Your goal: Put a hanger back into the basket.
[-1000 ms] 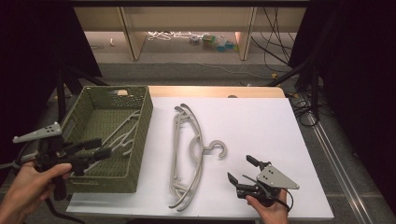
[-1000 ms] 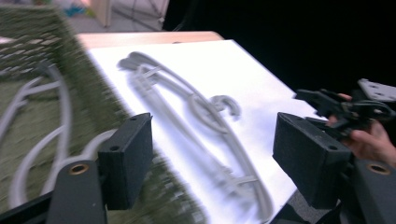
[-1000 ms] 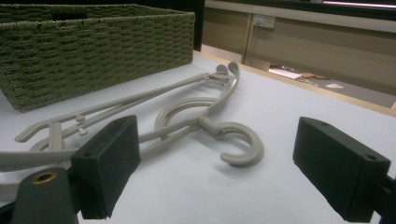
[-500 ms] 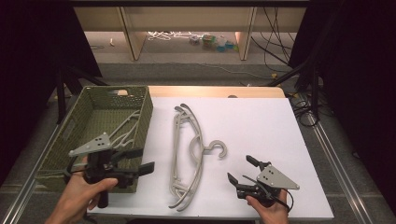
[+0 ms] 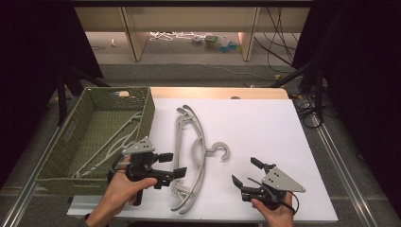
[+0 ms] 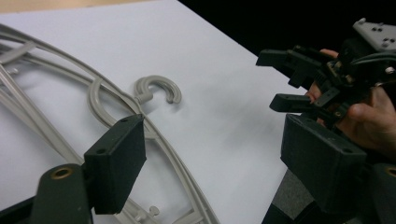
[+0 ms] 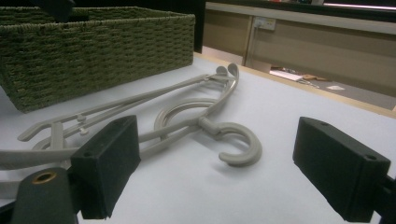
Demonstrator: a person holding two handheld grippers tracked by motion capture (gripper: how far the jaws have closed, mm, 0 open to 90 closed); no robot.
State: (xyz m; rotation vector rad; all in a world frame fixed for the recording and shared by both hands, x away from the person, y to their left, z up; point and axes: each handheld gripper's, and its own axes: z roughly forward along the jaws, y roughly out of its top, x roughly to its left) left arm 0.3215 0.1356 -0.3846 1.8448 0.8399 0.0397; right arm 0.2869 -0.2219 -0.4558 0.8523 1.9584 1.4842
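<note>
Left hand-held gripper (image 5: 172, 164), jaws just spreading wider, hovers over the hanger (image 5: 191, 156) beside the green basket (image 5: 80, 177).

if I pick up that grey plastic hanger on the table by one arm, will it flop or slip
The hanger looks like thin moulded plastic, so probably light and fairly stiff, flexing slightly. Its smooth, narrow bars may slip between flat jaws. It lies flat, so it should slide rather than roll; the hook could snag.

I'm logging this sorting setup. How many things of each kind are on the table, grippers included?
Grey plastic hangers on the white sheet: 1
Grey hangers in the basket: at least 1, overlapping, exact number unclear
Green woven basket: 1
Handheld grippers, left and right: 2
Total: at least 5
</note>
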